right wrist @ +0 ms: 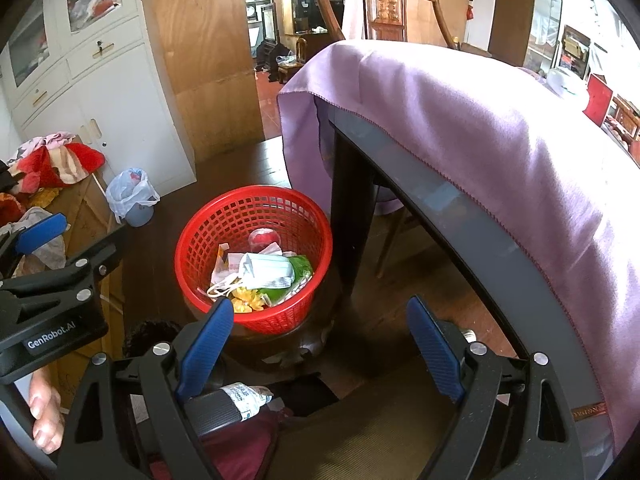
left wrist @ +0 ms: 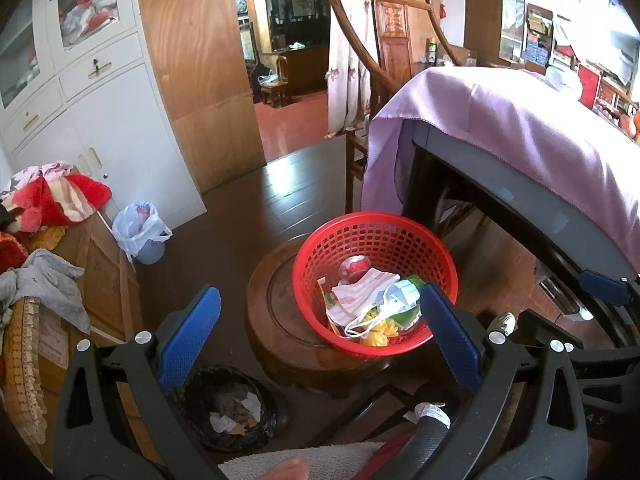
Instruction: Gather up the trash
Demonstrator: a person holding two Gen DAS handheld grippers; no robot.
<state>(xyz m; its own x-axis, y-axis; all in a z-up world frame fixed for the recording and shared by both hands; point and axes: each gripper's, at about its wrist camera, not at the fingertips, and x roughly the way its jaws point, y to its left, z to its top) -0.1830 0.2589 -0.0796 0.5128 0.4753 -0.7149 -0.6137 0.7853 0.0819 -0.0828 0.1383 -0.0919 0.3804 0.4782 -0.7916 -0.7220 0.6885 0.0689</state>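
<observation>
A red mesh basket [left wrist: 400,236] [right wrist: 224,216] stands on a round wooden stool [left wrist: 276,320] beside the table. It holds a blue face mask [left wrist: 400,294] [right wrist: 266,270], wrappers, yellow and green packets and a clear cup with a red lid [left wrist: 354,267]. My left gripper [left wrist: 320,312] hangs above and in front of the basket, jaws wide apart, nothing between them. My right gripper [right wrist: 320,322] is likewise open and empty, just short of the basket's near rim. A black-lined bin [left wrist: 236,408] with crumpled paper sits on the floor below the left gripper.
A table with a purple cloth [left wrist: 520,128] [right wrist: 480,140] fills the right side. A small blue bin with a white bag [left wrist: 144,232] [right wrist: 134,196] stands by white cabinets [left wrist: 100,92]. Boxes piled with clothes [left wrist: 44,216] are on the left. The left gripper's body [right wrist: 44,292] shows at the right wrist view's left edge.
</observation>
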